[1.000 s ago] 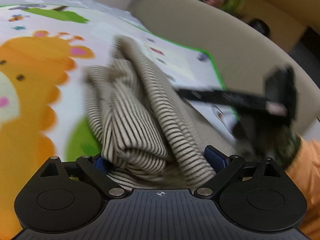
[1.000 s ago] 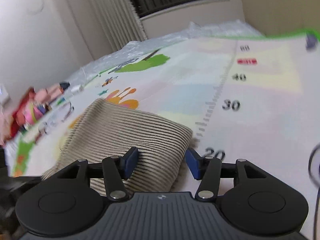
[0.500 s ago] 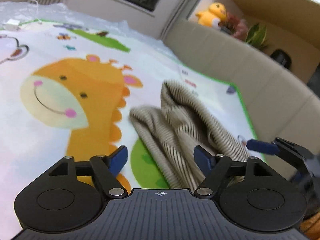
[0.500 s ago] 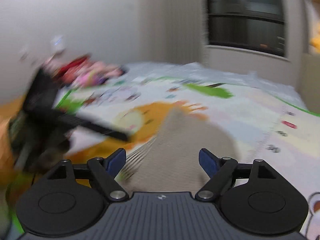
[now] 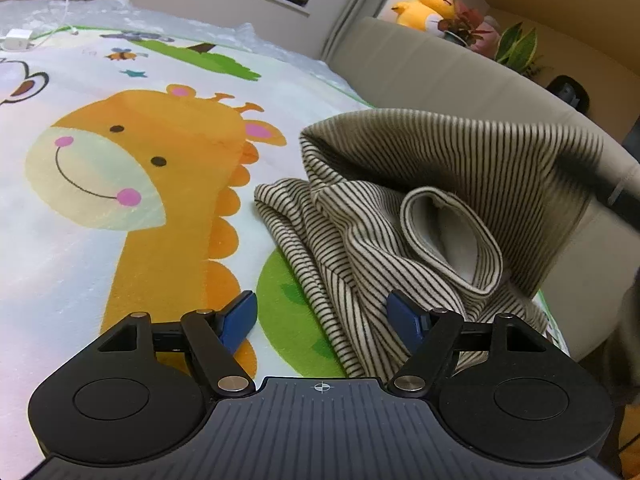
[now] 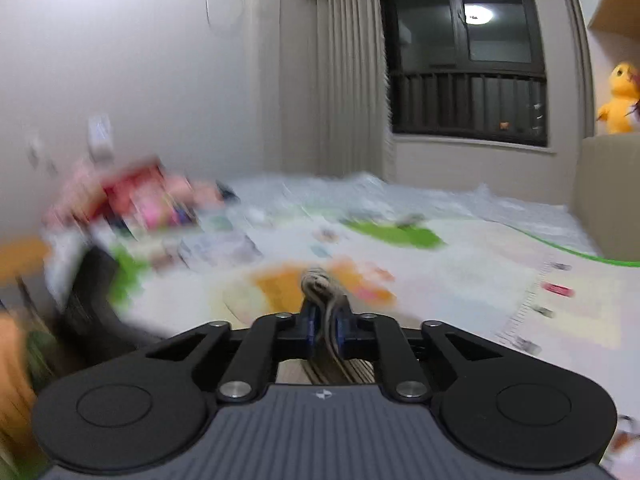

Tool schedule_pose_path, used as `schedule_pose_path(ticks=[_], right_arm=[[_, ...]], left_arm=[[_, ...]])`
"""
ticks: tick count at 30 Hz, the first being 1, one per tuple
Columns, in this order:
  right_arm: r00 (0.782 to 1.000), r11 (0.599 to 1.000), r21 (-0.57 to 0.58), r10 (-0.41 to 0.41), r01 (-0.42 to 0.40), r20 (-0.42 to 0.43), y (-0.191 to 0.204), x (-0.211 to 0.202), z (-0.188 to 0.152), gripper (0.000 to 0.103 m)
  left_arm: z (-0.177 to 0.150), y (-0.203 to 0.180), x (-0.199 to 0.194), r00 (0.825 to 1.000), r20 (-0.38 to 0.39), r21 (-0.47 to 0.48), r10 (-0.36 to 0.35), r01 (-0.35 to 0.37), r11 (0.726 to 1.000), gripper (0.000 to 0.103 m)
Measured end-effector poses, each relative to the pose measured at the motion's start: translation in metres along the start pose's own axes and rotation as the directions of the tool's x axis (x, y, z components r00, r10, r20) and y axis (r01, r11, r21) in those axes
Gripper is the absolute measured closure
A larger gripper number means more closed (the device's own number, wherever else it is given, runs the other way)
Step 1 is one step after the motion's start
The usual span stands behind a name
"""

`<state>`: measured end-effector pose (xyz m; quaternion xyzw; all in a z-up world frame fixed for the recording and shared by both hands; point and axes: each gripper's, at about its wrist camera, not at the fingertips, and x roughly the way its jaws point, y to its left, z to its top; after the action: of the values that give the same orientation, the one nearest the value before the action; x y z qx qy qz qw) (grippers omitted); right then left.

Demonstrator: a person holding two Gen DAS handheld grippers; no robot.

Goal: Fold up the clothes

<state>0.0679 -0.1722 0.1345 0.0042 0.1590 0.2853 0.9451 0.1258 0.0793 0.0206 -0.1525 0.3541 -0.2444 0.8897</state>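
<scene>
At lower centre of the left wrist view, the left gripper [image 5: 322, 316] stands wide apart above the giraffe-printed play mat [image 5: 132, 184]; the beige black-striped knit garment [image 5: 400, 216] lies right of centre, one edge raised, pinched in the right gripper [image 6: 325, 326], whose jaws just closed.

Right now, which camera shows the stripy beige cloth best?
The left wrist view: the beige black-striped knit garment fills its right half, crumpled on the giraffe play mat, one edge lifted. The right wrist view shows only a pinched bunch in the right gripper.
</scene>
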Motion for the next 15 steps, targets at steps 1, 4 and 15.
schedule_pose_path(ticks=[1, 4, 15], right_arm=[[0.999, 0.999, 0.039, 0.034, -0.034, 0.009, 0.001, 0.003, 0.006, 0.095], [0.988, 0.978, 0.152, 0.152, -0.144, -0.041, 0.003, 0.031, 0.002, 0.095], [0.953, 0.932, 0.335, 0.219, -0.141, -0.21, -0.005, 0.078, -0.066, 0.094]], left_arm=[[0.0, 0.001, 0.0, 1.0, 0.0, -0.002, -0.002, 0.002, 1.0, 0.026], [-0.002, 0.006, 0.0, 1.0, 0.004, -0.013, -0.014, 0.014, 1.0, 0.027], [-0.006, 0.01, -0.012, 1.0, 0.007, 0.024, -0.014, 0.014, 1.0, 0.023]])
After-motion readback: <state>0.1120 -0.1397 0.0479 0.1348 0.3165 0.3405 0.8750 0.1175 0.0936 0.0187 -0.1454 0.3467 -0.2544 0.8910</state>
